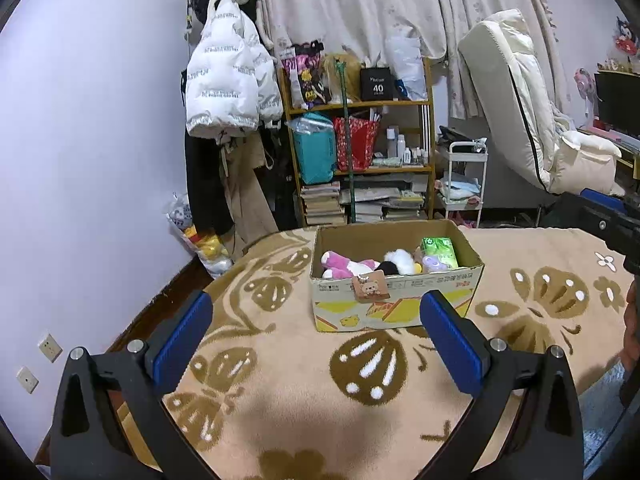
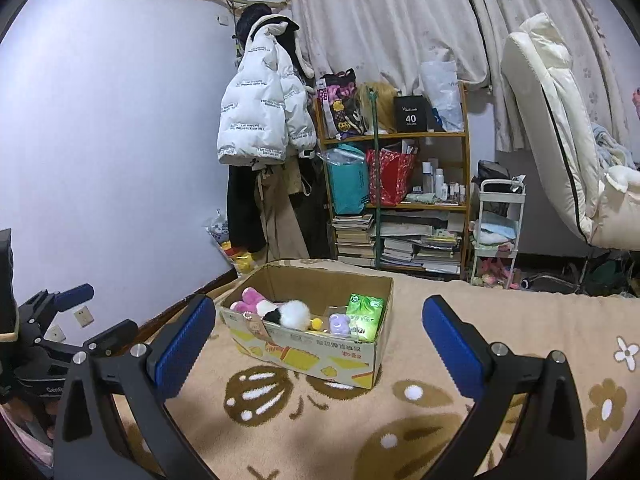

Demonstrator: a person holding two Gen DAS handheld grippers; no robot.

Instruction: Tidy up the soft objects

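An open cardboard box (image 1: 440,280) (image 2: 304,350) stands on the tan flowered blanket (image 1: 288,400) (image 2: 320,432). Inside lie a pink plush toy (image 1: 340,265) (image 2: 250,300), a white and black fluffy toy (image 1: 398,262) (image 2: 292,314), a small purple toy (image 1: 434,265) (image 2: 339,323) and green tissue packs (image 1: 440,250) (image 2: 364,314). A bear tag (image 1: 370,288) hangs on the box's front wall. My left gripper (image 1: 316,300) is open and empty, short of the box. My right gripper (image 2: 318,306) is open and empty, short of the box. The left gripper also shows in the right wrist view (image 2: 60,312).
A wooden shelf (image 1: 360,104) (image 2: 394,134) full of bags, bottles and books stands behind the bed. A white puffer jacket (image 1: 228,76) (image 2: 264,116) hangs on the wall. A white cart (image 1: 464,176) (image 2: 498,232) and a folded mattress (image 1: 520,100) stand at right.
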